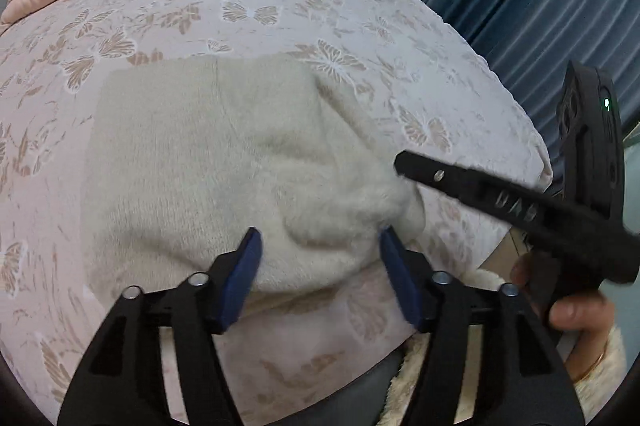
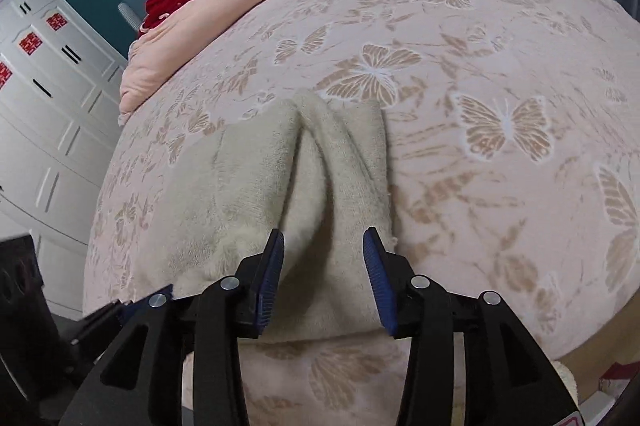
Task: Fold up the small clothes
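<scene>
Garment (image 1: 208,162): fluffy cream fleece, creased, on butterfly-print bed (image 1: 280,6) | your left gripper (image 1: 320,246) spread wide above its near edge | right gripper (image 2: 324,246) wide, straddling a fold

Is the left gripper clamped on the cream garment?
No, the left gripper stands open over the cream garment, blue pads apart.

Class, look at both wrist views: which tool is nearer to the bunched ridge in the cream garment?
Right. The right tool hangs open straight over the ridge. The left tool, also open, sits over the garment's near edge, with the ridge off to its right.
</scene>
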{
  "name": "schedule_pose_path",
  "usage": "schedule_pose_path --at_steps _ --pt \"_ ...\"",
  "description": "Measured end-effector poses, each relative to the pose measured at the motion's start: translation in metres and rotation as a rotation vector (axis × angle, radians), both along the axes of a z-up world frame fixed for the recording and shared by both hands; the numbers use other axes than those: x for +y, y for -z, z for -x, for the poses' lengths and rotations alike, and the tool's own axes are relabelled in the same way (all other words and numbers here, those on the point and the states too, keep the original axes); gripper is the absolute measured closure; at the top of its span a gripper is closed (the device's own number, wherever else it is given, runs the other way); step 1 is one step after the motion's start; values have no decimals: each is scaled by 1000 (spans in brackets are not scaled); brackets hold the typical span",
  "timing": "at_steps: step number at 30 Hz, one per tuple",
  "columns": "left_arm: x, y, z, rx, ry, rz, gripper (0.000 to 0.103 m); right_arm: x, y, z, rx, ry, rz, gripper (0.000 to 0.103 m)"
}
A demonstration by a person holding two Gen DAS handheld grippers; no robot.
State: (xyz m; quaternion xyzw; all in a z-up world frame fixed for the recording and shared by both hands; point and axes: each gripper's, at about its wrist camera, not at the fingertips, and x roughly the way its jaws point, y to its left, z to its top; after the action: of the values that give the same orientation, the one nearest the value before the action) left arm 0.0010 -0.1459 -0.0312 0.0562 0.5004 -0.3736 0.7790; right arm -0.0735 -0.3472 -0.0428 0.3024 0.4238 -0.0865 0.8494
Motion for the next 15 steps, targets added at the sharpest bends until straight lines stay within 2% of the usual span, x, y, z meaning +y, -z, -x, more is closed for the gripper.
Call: schedule_pose_path --at_steps 2,3,6,9,12,15 --pt "20 1 14 -55 -15 -29 23 -2 -3 6 -34 -21 -55 42" --pt "31 2 19 -82 -29 -57 18 0 -5 9 -52 -35 -80 39" --pt "58 12 21 -114 -61 -138 16 9 -10 8 -80 -69 -165 30" --pt "72 29 7 -130 -132 -271 16 29 -11 -4 -53 -104 -199 27" --pt "81 43 -2 -74 -168 -295 16 48 -4 -20 26 -121 -166 27" --pt "86 52 -10 -48 -192 -305 16 67 1 -34 59 -143 -126 27"
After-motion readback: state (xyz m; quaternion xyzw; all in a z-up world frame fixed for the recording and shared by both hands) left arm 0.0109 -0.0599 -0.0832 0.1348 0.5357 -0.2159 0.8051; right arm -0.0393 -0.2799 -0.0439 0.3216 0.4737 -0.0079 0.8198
